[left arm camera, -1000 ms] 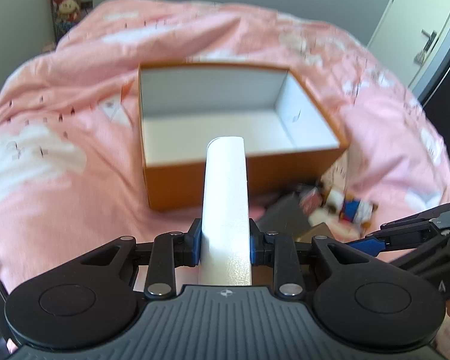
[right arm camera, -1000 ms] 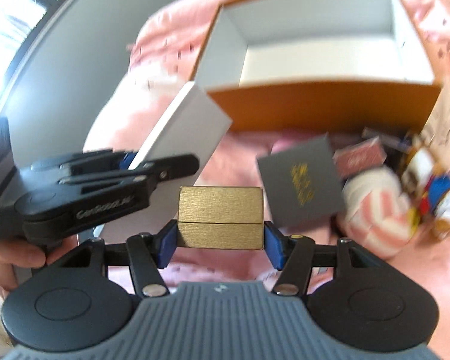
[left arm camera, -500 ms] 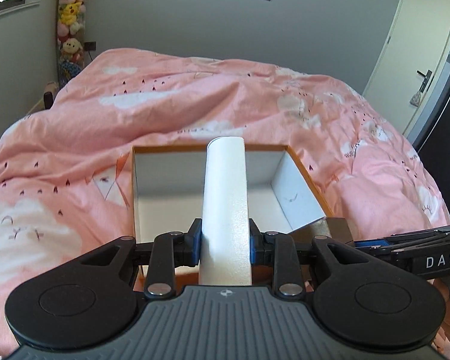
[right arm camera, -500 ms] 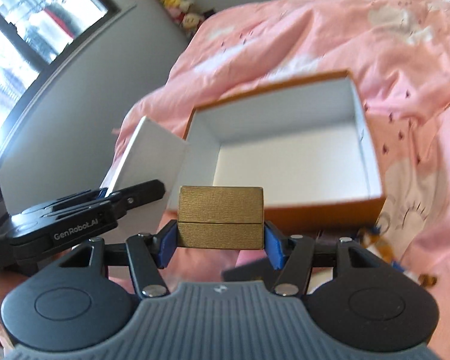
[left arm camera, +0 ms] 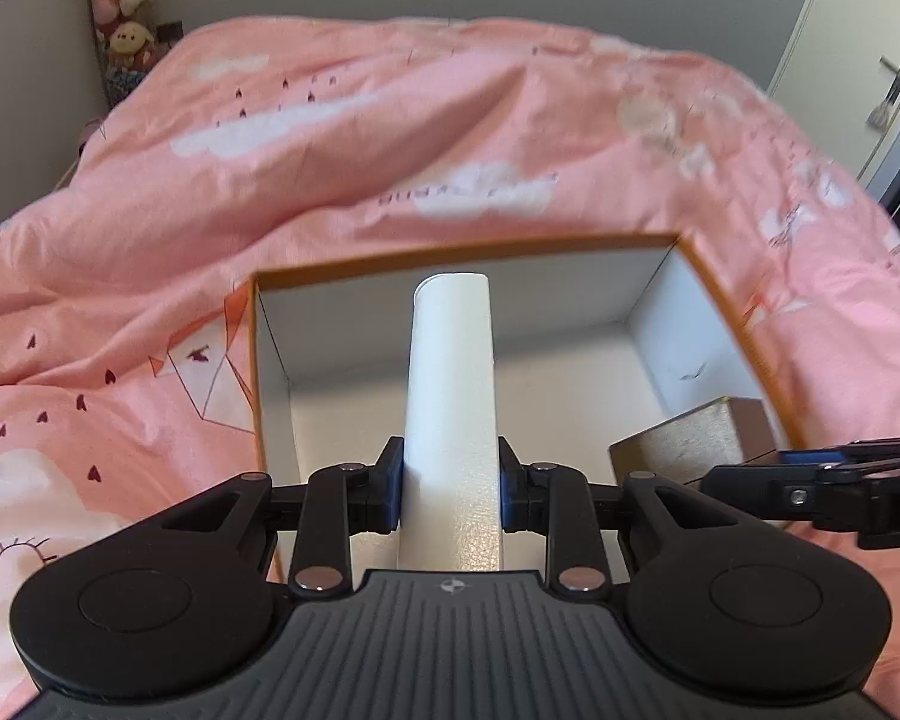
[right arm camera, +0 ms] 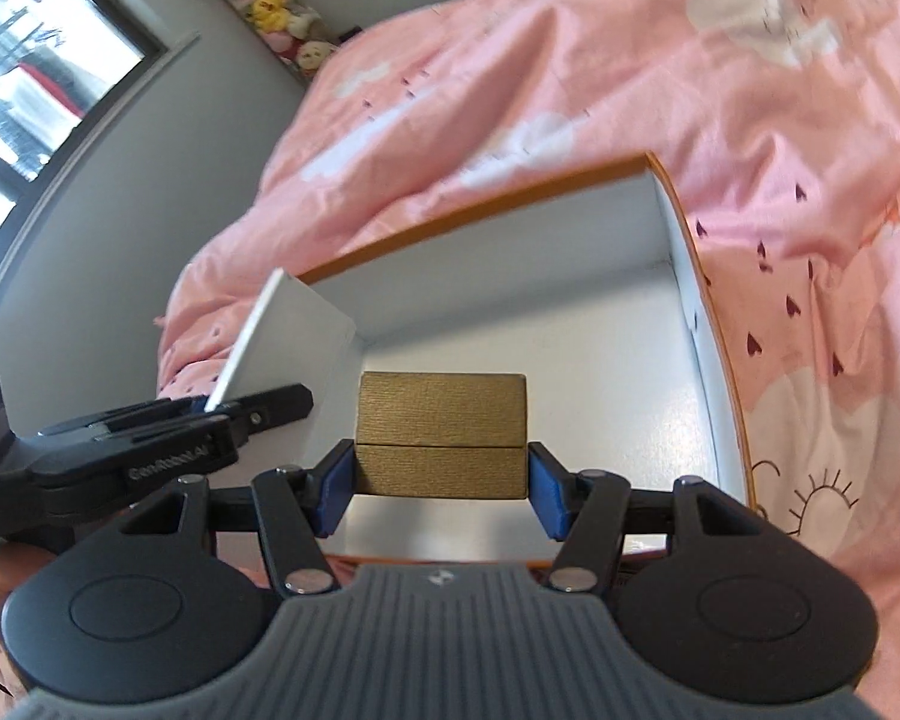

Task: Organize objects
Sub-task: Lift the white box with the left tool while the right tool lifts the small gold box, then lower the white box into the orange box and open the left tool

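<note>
The left gripper (left arm camera: 450, 477) clenched a flat white textured cardboard box (left arm camera: 453, 396) by its thin edges, the box jutting forward over the open orange cardboard storage box with white lining (left arm camera: 576, 276) just ahead of the fingers; it looked light and stiff, though that narrow grip might let it pivot. To its right, the right gripper (right arm camera: 441, 480) grasped a small gold ribbed box (right arm camera: 441, 435) across its flat sides above the same interior, probably rigid, light and not slippery.

Both wrist cameras look steeply down, close, into one orange box (left arm camera: 726, 294).
</note>
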`<state>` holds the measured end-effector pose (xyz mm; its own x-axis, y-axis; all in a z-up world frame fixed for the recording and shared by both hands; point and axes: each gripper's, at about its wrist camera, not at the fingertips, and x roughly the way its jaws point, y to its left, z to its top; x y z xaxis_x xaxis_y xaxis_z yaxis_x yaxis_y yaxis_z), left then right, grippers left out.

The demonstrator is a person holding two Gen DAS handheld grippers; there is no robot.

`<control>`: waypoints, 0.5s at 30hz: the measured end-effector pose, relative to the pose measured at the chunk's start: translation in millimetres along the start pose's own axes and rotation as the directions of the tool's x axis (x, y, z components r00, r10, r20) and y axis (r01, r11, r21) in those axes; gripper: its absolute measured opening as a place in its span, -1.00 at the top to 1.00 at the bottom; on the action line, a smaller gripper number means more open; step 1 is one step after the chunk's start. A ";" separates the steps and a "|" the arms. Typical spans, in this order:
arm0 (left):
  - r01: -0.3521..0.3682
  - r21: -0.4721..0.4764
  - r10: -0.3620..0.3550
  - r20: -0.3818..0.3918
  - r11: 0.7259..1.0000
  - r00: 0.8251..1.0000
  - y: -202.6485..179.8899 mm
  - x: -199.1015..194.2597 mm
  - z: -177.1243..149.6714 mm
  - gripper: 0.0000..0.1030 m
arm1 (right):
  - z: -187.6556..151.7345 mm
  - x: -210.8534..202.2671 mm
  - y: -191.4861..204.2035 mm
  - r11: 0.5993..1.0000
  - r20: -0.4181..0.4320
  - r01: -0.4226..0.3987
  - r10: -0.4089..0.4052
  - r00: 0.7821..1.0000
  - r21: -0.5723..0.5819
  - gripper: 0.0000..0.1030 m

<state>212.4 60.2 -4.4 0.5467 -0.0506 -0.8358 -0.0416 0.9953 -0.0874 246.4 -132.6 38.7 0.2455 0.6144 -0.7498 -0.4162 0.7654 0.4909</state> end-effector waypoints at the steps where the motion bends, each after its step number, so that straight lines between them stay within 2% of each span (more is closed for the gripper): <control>1: -0.017 0.003 0.017 -0.012 1.000 1.000 -0.7 8.1 0.4 0.39 | 0.7 5.5 -4.4 1.000 -0.011 0.002 -0.002 1.000 0.009 -0.19; 5: -0.080 0.047 0.082 -0.032 0.996 0.996 -4.1 33.7 6.9 0.38 | 6.2 30.9 -19.9 1.000 -0.058 0.007 -0.005 0.998 0.030 -0.19; 9: -0.164 0.131 0.174 -0.071 0.978 0.982 -8.4 60.3 12.3 0.38 | 11.9 52.2 -29.9 0.999 -0.095 0.013 -0.009 0.995 0.040 -0.19; 12: -0.233 0.194 0.254 -0.097 0.953 0.962 -13.1 77.3 11.0 0.38 | 15.4 61.2 -34.3 0.999 -0.109 0.015 -0.010 0.994 0.044 -0.19; 15: -0.312 0.260 0.349 -0.110 0.914 0.931 -20.3 92.4 7.7 0.38 | 17.4 70.2 -37.3 0.999 -0.118 0.007 -0.002 0.993 0.046 -0.19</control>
<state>270.2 36.0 -75.7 0.4027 0.2910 -0.8678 0.0092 0.9468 0.3218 294.4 -114.7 -24.6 0.1416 0.5862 -0.7977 -0.3741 0.7777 0.5051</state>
